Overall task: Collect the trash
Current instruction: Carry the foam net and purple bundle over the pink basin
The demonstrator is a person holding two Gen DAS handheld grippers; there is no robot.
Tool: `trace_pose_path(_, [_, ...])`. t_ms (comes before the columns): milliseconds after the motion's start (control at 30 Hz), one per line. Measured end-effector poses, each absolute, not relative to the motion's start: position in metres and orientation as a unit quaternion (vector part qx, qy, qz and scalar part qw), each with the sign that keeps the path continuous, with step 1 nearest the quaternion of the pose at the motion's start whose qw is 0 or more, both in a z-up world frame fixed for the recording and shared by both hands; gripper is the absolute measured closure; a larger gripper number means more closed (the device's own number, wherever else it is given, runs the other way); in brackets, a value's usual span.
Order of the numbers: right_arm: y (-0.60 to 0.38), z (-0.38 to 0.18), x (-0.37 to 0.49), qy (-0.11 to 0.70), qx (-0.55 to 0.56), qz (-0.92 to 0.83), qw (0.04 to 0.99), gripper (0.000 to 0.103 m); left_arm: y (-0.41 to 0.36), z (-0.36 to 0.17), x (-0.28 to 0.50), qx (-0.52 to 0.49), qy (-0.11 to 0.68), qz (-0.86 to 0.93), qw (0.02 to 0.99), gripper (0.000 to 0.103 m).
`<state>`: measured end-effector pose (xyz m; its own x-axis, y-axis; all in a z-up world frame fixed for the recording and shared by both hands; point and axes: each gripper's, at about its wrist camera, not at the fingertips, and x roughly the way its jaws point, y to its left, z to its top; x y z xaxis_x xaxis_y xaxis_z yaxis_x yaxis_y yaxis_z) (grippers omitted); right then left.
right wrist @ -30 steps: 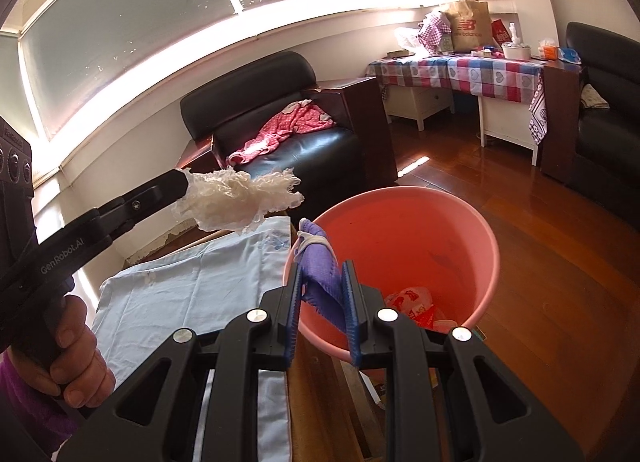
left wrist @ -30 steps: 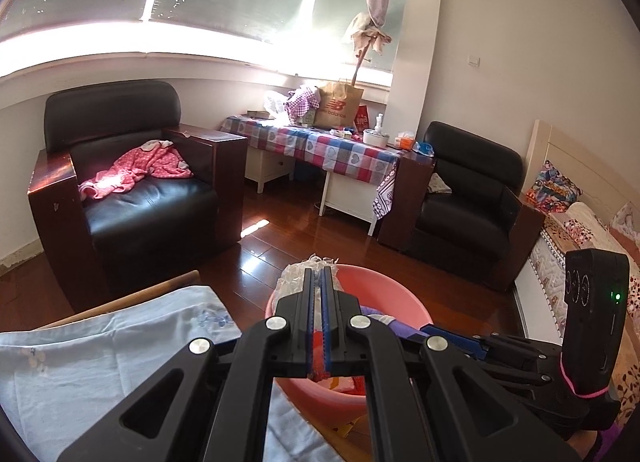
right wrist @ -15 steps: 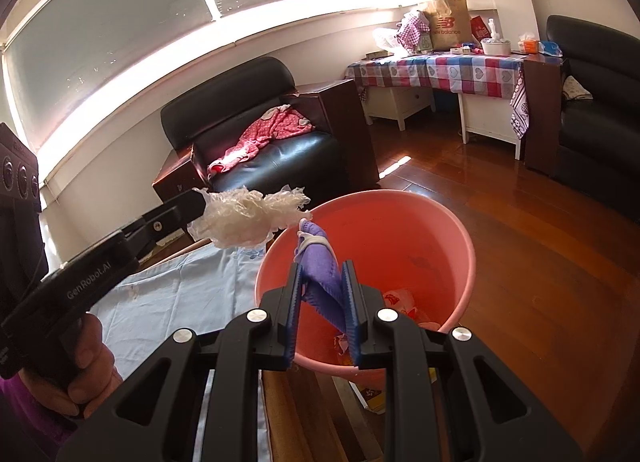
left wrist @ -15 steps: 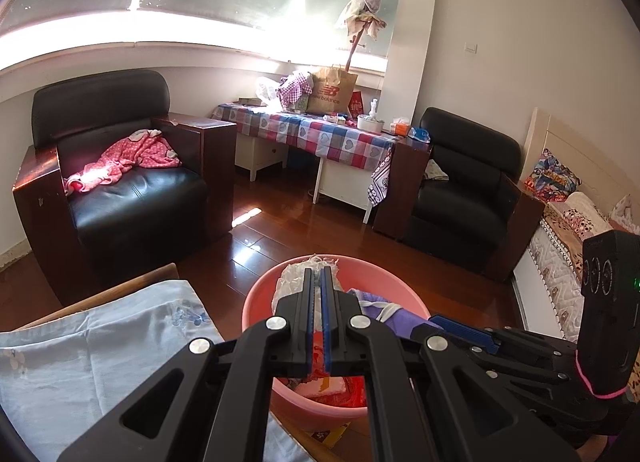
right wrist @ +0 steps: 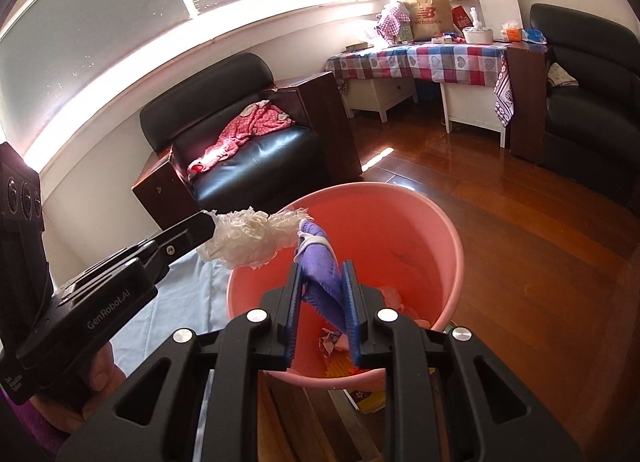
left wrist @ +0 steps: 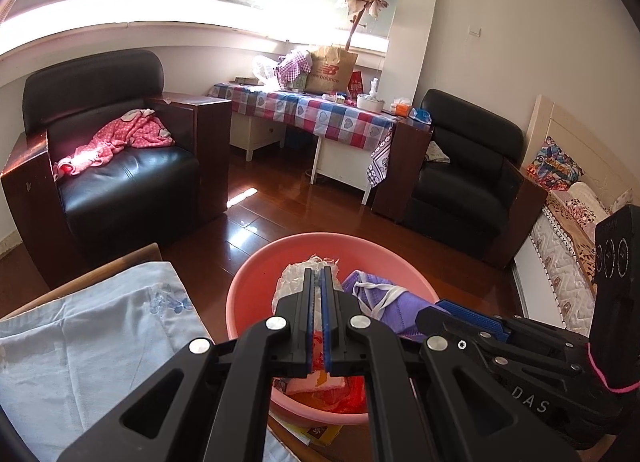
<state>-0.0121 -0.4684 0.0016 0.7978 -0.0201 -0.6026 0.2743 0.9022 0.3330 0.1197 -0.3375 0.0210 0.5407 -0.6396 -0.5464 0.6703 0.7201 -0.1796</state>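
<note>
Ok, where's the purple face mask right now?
The purple mask is pinched in the right gripper, held above the pink basin; in the right wrist view it sits centre, just right of the crumpled white plastic in the left gripper.

Colours here are all over the place lol. The basin (right wrist: 452, 246) is salmon pink, with red and pink scraps (left wrist: 344, 394) down at the bottom. The crumpled wrap (right wrist: 248, 242) is off-white, kinda translucent, and the face mask (right wrist: 324, 270) is purple with white straps. Both hand-held grippers are black with blue pads (right wrist: 350, 302). The cloth (left wrist: 80, 342) is pale blue with a little blue flower print. Armchairs (left wrist: 128, 181) are shiny black leather with dark reddish wood sides, and one has a pink garment (left wrist: 120, 137) with white dots on it. The far counter's tablecloth (left wrist: 320, 113) is red, blue and white check with hearts. The floor (right wrist: 540, 229) is glossy red-brown wood.
</note>
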Motion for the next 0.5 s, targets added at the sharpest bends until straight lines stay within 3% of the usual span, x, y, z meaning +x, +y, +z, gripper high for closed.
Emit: trace_pose_path(500, [-0.481, -0.025, 0.013, 0.337, 0.205, -0.115, 0.912, 0.083, -0.348, -0.007, 0.134, 0.025, 0.343, -0.37, 0.863, 0.101])
